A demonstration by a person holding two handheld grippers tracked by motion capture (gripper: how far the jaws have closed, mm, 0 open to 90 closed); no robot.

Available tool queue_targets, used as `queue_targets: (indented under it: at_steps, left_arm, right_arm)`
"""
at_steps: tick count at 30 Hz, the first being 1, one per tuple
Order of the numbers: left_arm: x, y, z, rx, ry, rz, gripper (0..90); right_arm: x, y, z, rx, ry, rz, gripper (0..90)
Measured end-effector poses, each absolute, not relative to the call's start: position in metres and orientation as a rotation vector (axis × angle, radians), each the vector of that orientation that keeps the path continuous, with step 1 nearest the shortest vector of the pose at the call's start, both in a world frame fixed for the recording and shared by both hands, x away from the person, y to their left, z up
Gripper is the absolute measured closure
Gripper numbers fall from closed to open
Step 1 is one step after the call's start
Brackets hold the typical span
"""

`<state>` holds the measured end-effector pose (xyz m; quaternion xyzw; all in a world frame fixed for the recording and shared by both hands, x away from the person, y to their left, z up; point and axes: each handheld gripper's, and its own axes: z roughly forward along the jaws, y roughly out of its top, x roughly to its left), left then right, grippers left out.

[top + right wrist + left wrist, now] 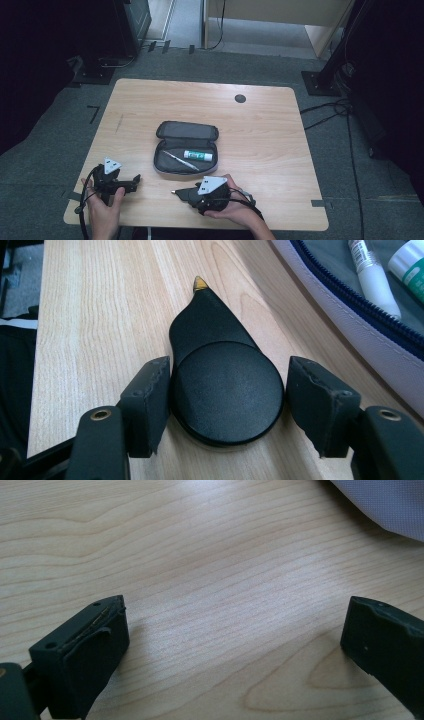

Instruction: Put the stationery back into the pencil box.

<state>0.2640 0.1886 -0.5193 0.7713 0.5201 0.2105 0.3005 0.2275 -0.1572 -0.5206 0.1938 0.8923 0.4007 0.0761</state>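
Tape dispenser (225, 385) between your right tool's (227, 405) jaws

You are framing it on the desk (270, 130) beside the open pencil case (185, 147); one jaw touching, one just apart. Left tool (235, 645) is resting wide apart.

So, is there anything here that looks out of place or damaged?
Nothing looks damaged or spilled. The pencil case lies open with a pen and a glue stick inside. One black teardrop-shaped item lies outside it, on the table, between the right gripper's jaws.
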Motion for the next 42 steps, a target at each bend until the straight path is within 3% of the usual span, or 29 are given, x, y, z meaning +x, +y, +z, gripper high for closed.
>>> queue_targets:
  at_steps: [4,22,42]
  left_arm:
    - [0.264,0.189,-0.519,2.048,1.38,0.558,0.0]
    - [0.264,0.188,-0.519,2.047,1.381,0.558,0.0]
    - [0.264,0.188,-0.519,2.046,1.381,0.558,0.0]
  right_arm:
    - [0.226,-0.161,-0.522,0.594,2.647,1.233,41.2]
    - [0.223,-0.159,-0.519,0.596,2.638,1.201,42.0]
    - [0.224,-0.163,-0.484,0.584,2.564,1.261,42.0]
